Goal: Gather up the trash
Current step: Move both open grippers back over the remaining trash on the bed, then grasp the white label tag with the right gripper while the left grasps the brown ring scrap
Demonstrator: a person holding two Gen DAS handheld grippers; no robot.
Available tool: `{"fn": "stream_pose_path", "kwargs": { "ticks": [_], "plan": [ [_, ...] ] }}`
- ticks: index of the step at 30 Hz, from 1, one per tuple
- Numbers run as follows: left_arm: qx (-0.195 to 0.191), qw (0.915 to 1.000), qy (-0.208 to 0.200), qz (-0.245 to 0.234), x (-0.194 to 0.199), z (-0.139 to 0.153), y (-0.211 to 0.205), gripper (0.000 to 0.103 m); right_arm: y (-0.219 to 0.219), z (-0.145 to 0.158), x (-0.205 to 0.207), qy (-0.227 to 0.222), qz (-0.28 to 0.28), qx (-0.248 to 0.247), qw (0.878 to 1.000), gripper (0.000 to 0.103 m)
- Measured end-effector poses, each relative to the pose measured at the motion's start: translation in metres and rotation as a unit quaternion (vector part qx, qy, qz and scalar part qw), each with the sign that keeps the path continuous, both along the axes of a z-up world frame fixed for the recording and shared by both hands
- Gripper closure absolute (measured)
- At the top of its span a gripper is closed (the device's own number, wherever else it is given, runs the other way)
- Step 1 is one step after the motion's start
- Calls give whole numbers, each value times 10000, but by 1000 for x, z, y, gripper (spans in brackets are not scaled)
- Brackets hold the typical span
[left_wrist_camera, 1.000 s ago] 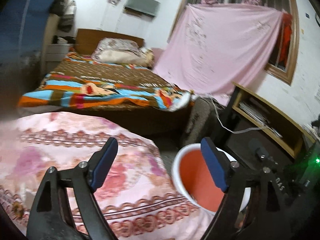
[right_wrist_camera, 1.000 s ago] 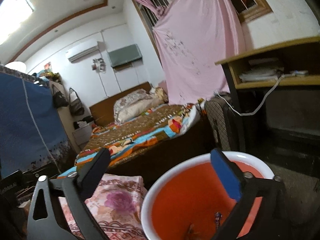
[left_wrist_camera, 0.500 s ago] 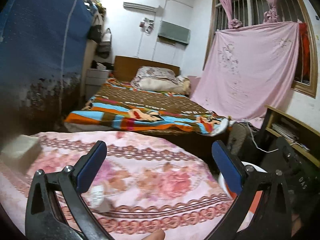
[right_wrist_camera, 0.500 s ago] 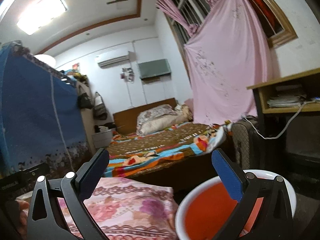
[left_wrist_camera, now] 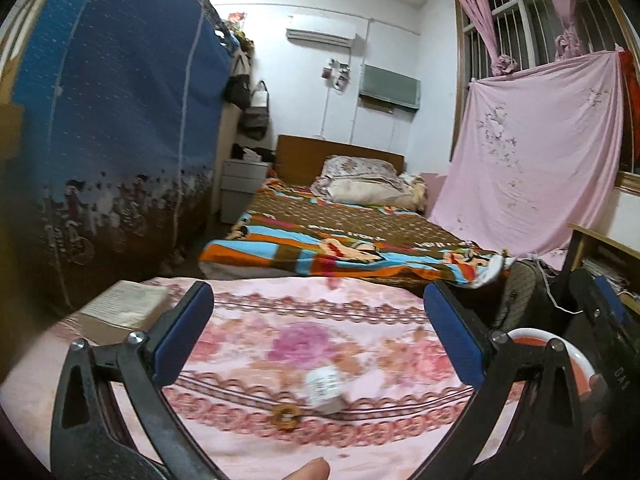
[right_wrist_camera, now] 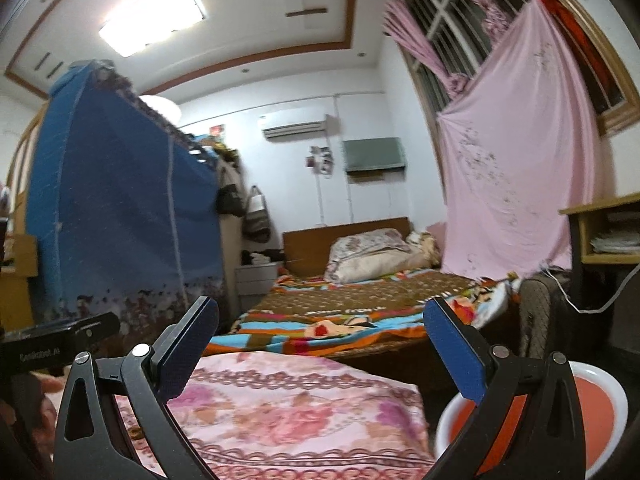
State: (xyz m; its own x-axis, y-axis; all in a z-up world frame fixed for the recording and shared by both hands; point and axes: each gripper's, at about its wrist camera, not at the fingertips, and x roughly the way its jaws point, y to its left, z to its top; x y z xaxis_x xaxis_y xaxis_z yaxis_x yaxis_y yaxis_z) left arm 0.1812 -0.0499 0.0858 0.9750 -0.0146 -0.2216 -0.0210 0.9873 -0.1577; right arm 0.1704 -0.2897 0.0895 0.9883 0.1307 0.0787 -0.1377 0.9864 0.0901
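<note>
My left claw (left_wrist_camera: 318, 334) has just been opening and stands wide with nothing between its fingers; an open book (left_wrist_camera: 124, 308) sits off its left finger on the flowered bench (left_wrist_camera: 360, 320); the trash, a small white crumpled scrap (left_wrist_camera: 323, 390) and a brown ring (left_wrist_camera: 285, 416), lies just ahead; the orange bin (right_wrist_camera: 592, 408) waits right of my right claw (right_wrist_camera: 318, 348), also wide and empty, probably kept close for dropping.

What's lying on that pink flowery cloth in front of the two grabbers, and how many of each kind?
White crumpled wrapper: 1
Small brown ring-shaped scrap: 1
Open book: 1
Total: 3 things on the pink floral cloth; both bits of trash lie close together between the left hand-held gripper's open jaws.
</note>
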Motion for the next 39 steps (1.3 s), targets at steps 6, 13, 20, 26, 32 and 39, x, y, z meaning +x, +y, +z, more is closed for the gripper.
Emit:
{"fn": "stream_pose_path", "kwargs": {
  "ticks": [6, 13, 20, 26, 32, 39],
  "plan": [
    [187, 9995, -122, 244, -17, -4, 25, 11, 20, 1, -3, -88, 248, -169, 9995, 0],
    [251, 9986, -161, 446, -28, -11, 45, 11, 56, -2, -3, -93, 563, -684, 9960, 0],
    [289, 9971, -220, 665, -34, -19, 61, 11, 88, -7, 14, 306, 964, -1242, 9871, 0],
    [224, 9977, -92, 631, -32, -24, 72, 11, 106, -19, 53, 1346, 1607, -1380, 9680, 0],
    [74, 9973, 442, 584, -14, -32, 79, 12, 116, -32, 78, 2152, 1940, -1411, 9466, 14],
    [-63, 9896, 1412, 270, 16, -49, 82, 23, 138, -53, 101, 3049, 2336, -1708, 9074, 20]
  ]
}}
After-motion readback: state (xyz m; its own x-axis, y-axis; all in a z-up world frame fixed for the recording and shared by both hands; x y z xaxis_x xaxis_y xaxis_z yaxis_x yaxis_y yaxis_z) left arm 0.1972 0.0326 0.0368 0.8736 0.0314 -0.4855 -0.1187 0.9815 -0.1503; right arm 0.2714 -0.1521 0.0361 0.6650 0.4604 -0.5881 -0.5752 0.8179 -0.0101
